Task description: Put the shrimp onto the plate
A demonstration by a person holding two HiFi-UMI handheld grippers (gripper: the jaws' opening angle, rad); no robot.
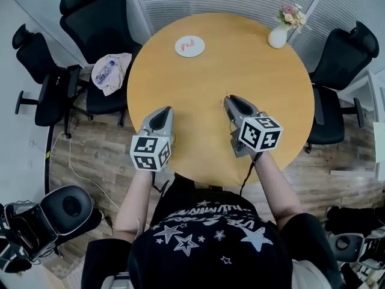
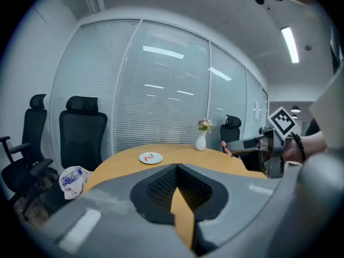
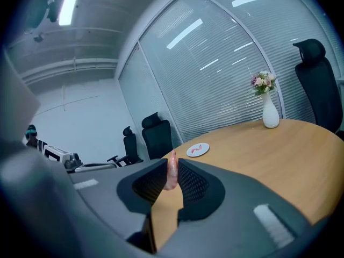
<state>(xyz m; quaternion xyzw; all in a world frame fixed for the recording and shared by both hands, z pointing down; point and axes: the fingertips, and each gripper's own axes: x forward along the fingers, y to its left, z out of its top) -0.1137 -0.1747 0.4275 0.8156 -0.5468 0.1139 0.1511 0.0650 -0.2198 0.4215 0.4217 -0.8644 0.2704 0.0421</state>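
My right gripper (image 3: 172, 163) is shut on a pale pink shrimp (image 3: 171, 171) that stands upright between its pads, held above the near part of the round wooden table (image 1: 258, 71). In the head view this gripper (image 1: 231, 100) sits right of centre. A small white plate (image 1: 189, 46) with red-and-white shrimp pieces on it rests at the table's far left side, also seen as the plate (image 3: 197, 150) ahead of the held shrimp and the plate (image 2: 150, 157). My left gripper (image 1: 163, 110) hovers over the table's near left edge, its tips (image 2: 177, 166) shut with nothing between them.
A white vase with flowers (image 1: 278, 35) stands at the far right rim. Black office chairs (image 1: 99, 17) ring the table; one holds a cloth and a plastic bottle (image 1: 110, 71). Blinds close off the far side.
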